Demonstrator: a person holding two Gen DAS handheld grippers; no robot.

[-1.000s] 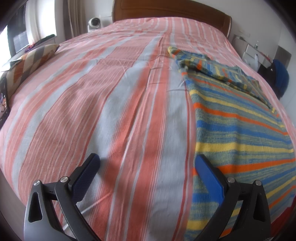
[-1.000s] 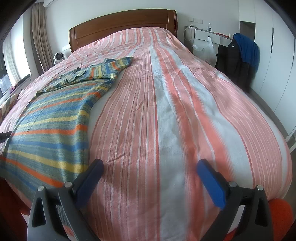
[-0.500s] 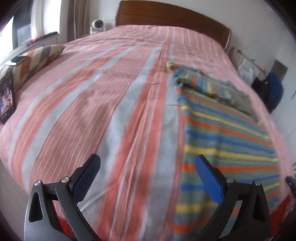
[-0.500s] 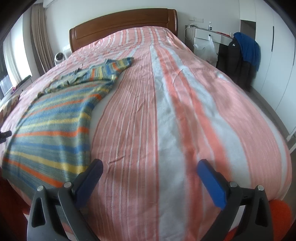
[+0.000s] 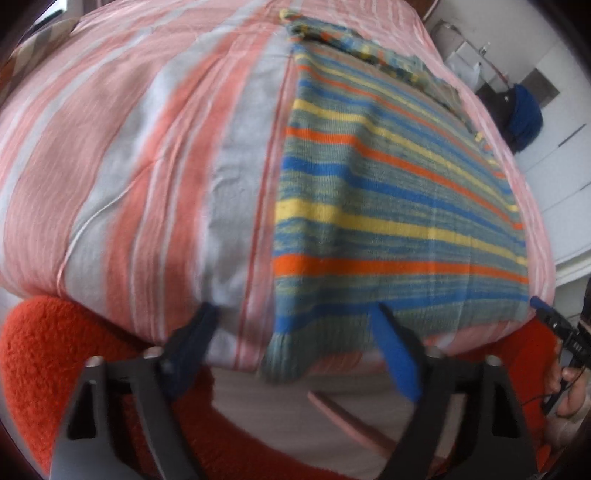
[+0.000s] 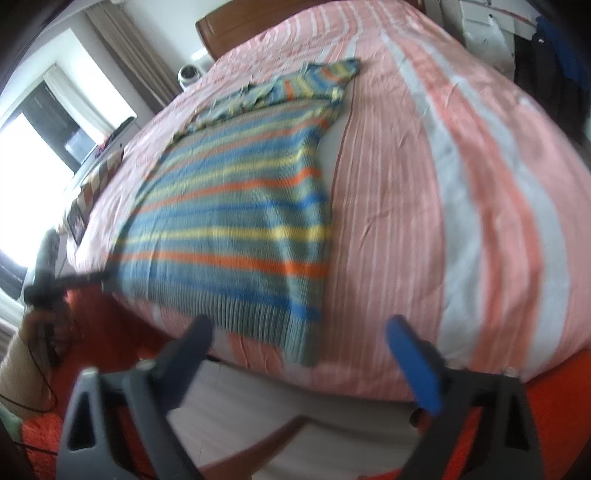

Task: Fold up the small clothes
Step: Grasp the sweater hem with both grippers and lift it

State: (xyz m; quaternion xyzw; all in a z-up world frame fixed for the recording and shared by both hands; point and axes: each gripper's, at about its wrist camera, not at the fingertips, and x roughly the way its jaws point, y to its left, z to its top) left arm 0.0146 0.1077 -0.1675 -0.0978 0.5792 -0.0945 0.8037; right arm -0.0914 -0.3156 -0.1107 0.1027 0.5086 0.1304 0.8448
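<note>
A knit sweater [image 5: 369, 206] with blue, yellow and orange stripes lies flat on the pink-and-white striped bedspread [image 5: 129, 147], its ribbed hem hanging over the near edge of the bed. My left gripper [image 5: 291, 308] hovers at the hem's left corner, which sits between the jaws. The jaws are closing, and the pads stand clear of the knit. In the right wrist view my right gripper [image 6: 299, 321] frames the right corner of the sweater [image 6: 229, 229] the same way, jaws closing without touching. Each gripper also shows at the edge of the other's view.
Orange fleece [image 5: 40, 354] fills the space below the bed edge. A patterned pillow [image 6: 99, 177] and a dark screen [image 6: 77, 221] lie by the window side. A wooden headboard [image 6: 258, 26] is at the far end. Blue clothing [image 5: 524, 114] hangs right of the bed.
Both grippers tipped downward and swung toward the sweater's hem at the near bed edge. Their jaws narrowed, and a hem corner now lies between each pair.
</note>
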